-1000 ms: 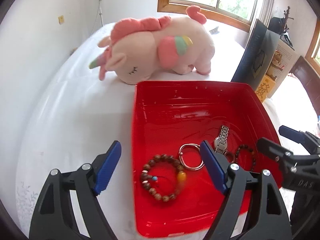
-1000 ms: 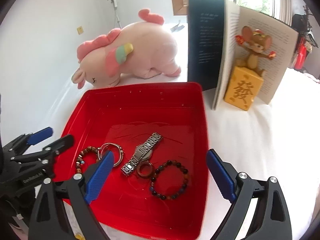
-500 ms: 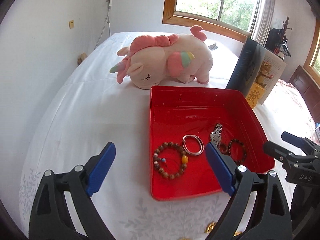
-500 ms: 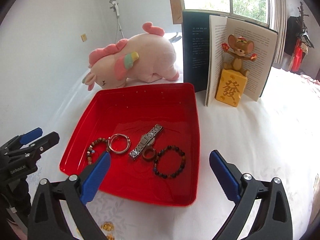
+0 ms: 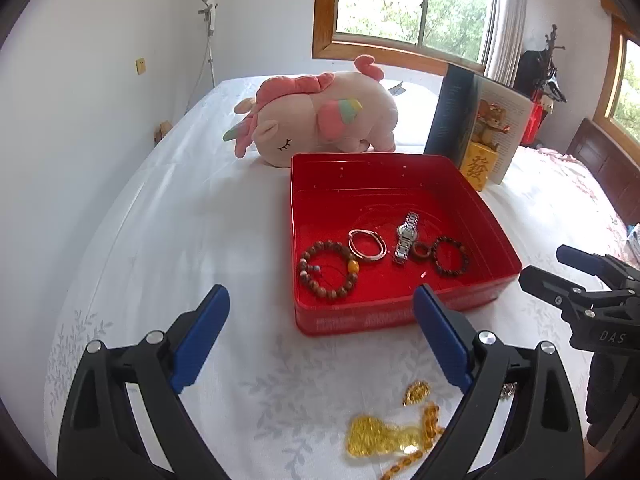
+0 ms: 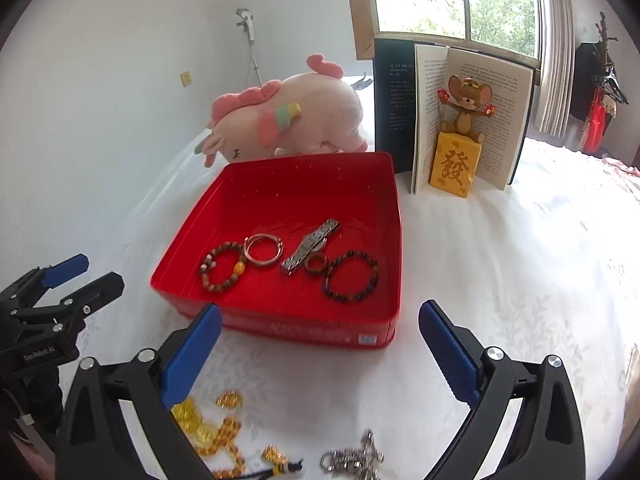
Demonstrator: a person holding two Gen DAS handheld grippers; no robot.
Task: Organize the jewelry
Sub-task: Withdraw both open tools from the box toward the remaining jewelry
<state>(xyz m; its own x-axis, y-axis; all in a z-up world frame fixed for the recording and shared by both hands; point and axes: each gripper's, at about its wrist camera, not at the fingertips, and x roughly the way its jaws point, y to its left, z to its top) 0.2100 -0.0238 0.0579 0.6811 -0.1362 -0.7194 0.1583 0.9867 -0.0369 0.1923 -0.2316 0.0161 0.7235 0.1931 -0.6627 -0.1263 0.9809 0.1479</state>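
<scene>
Jewelry lies in two groups on a white bedspread (image 5: 168, 216). Inside the red tray (image 5: 384, 316) sit five pieces in a rough row: a brown beaded bracelet with an amber bead (image 5: 329, 265) at the left, a metal bangle (image 5: 367, 243) just beside it, a steel watch (image 5: 405, 236), a small brown ring (image 5: 421, 249) touching the watch band, and a dark beaded bracelet (image 5: 450, 256) at the right.

Nearer the cameras, outside the tray, a gold-coloured necklace with coin-like pendants (image 5: 390, 434) sprawls on the bedspread, and in the right wrist view a silver chain (image 6: 352, 458) lies close to it (partly cut off by the frame edge).

Both grippers hang above this loose pile, short of the tray. The left gripper (image 5: 320, 340) has its blue-padded fingers spread wide and holds nothing; the right gripper (image 6: 320, 350) is likewise wide apart and empty.

Behind the tray lies a pink unicorn plush (image 5: 316, 120), and to its right an open book (image 6: 472, 116) stands upright with a mouse figurine on a yellow block (image 6: 460, 140) in front of its pages.
</scene>
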